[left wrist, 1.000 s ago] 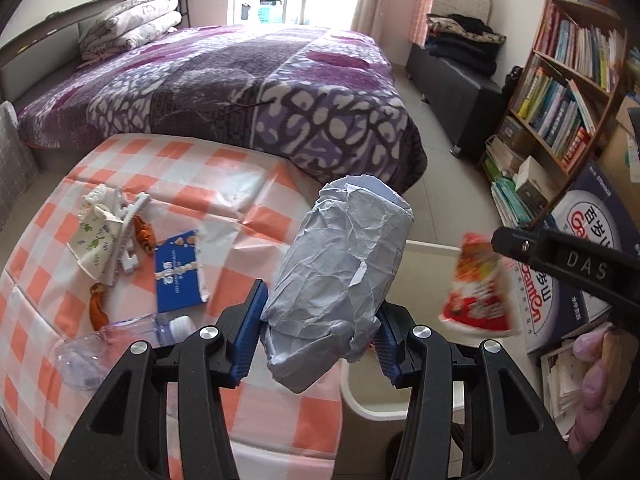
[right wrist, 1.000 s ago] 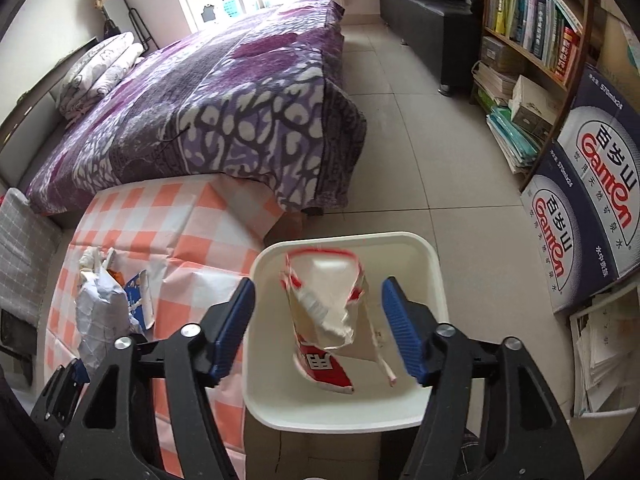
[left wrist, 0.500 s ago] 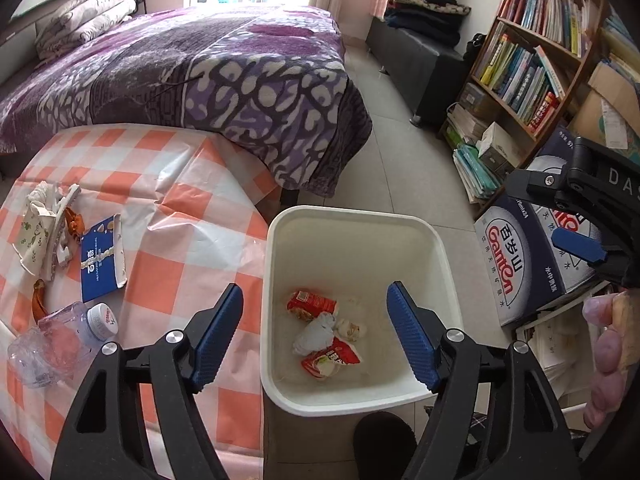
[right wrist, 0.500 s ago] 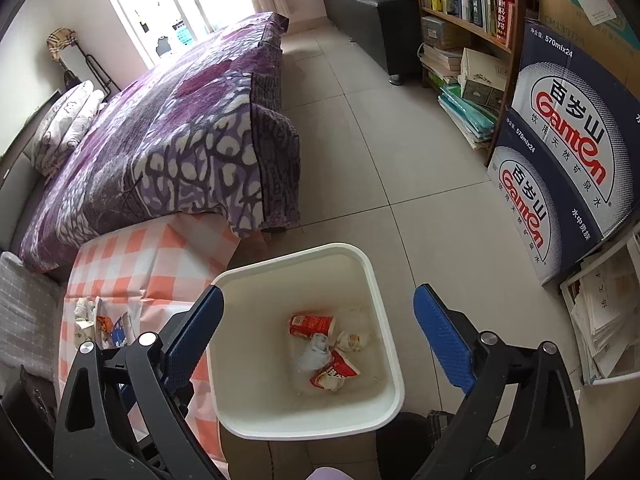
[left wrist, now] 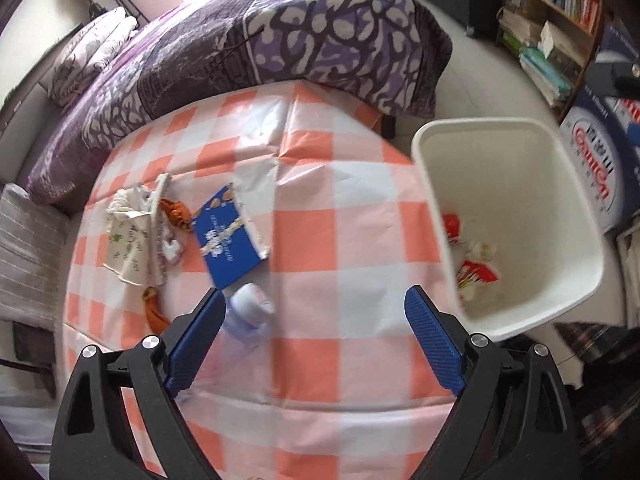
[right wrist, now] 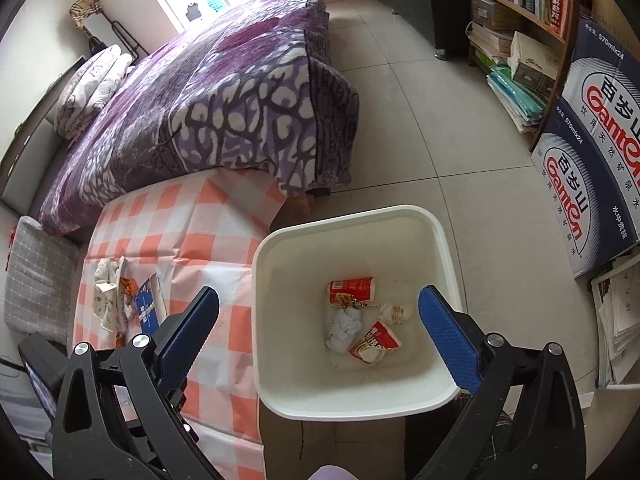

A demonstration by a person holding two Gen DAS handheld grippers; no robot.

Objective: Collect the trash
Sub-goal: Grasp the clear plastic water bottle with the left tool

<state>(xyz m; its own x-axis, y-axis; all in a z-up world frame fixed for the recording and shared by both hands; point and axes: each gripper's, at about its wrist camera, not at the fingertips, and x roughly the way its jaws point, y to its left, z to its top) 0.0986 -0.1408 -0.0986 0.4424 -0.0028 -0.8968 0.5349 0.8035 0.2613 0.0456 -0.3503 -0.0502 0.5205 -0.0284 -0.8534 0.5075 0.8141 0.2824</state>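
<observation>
Jaws opening and empty, the left gripper point(left wrist: 314, 334) hangs over the checked table point(left wrist: 360, 184) and the right gripper point(right wrist: 318, 330) over the white bin point(right wrist: 276, 360), the plastic bottle point(left wrist: 248, 314) by the left fingers looking the likeliest next pickup.

The left tongs point(left wrist: 314, 322), a black two-armed frame tipped with ribbed blue pads point(left wrist: 434, 346), point steeply downward, and their jaws are opening, already spread wide with nothing pressed between the pads. Both black arms reach up from the bottom of the left wrist view, each showing two silver screws. The right tongs point(right wrist: 318, 326), of the same black build with blue pads point(right wrist: 448, 340), also tilt steeply down; their jaws are opening too, near full spread, and grip nothing. In the left wrist view a dark part of the right tongs shows at the far right edge. No hand or sleeve is clearly visible.
</observation>
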